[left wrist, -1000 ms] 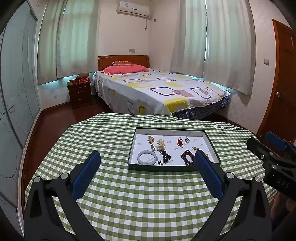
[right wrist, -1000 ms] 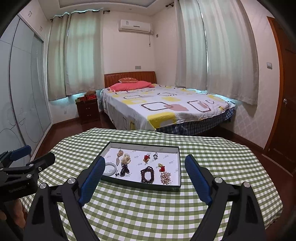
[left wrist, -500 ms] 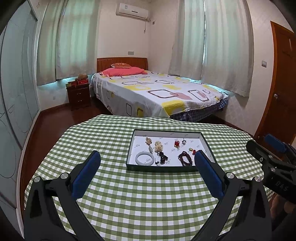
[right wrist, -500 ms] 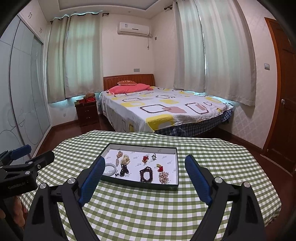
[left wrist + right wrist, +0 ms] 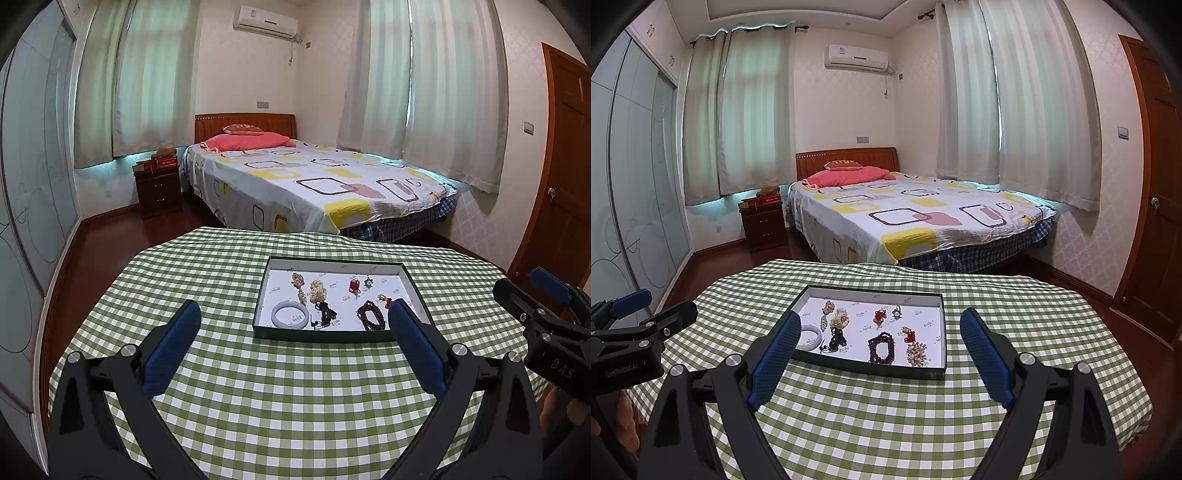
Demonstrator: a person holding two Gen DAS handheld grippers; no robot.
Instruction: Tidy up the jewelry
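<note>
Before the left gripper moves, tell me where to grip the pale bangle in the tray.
Grip the pale bangle across its rim on the side away from the tray wall, coming from above with one jaw inside the ring. It lies flat in the near left corner, so a side approach looks blocked.

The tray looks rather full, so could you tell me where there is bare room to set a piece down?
Inside the tray, the far right corner behind the brooch is bare, as is the strip along the far wall. The left and near parts are crowded around the bangle and bead bracelet. The cloth between tray and both open grippers is free.
</note>
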